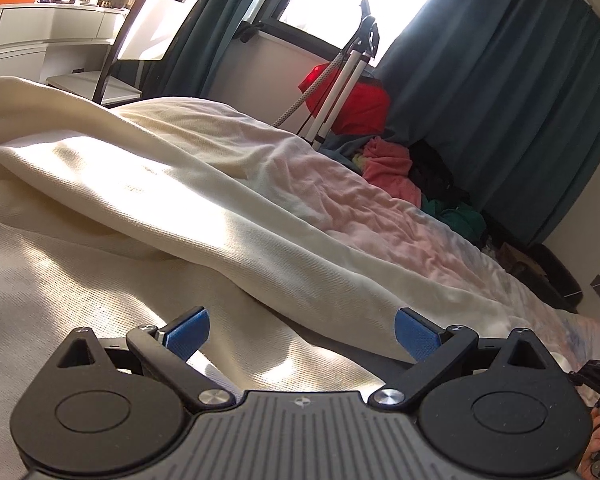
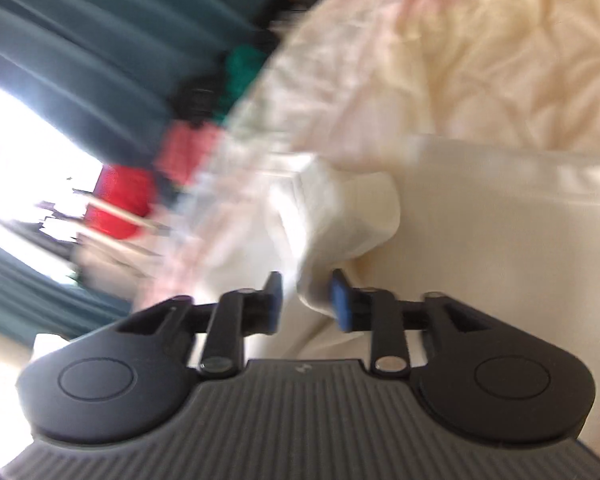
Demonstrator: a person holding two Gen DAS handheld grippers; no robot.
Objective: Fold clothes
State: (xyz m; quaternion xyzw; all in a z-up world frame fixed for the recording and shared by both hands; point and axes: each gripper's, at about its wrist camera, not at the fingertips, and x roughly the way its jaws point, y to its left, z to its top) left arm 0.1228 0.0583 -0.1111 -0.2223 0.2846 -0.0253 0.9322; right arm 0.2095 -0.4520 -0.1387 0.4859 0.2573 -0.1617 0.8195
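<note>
At the bottom of the left wrist view, the left tongs (image 1: 302, 334) are spread wide with nothing between their blue pads (image 1: 188, 334), hovering low over a cream knitted garment (image 1: 160, 208) that fills the lower left and centre of the frame. The garment lies spread on a bed; one long fold of it runs diagonally from the upper left towards the lower right. Past it, a wrinkled pale pink bedsheet (image 1: 380, 208) shows at centre right. Farther back, a heap of pink, green and dark clothes (image 1: 404, 176) sits at the bed's edge, with a red item (image 1: 360, 104) and a metal stand (image 1: 340, 80) behind, then dark teal curtains (image 1: 500, 80) and a bright window at the top. In the blurred right wrist view, the right tongs (image 2: 306, 300) are partly open at bottom centre, with a bunched fold of the cream garment (image 2: 340, 216) between the pads; whether they pinch it cannot be told. The bedsheet (image 2: 380, 40) fills the upper right, the curtains (image 2: 80, 40) the upper left.
</note>
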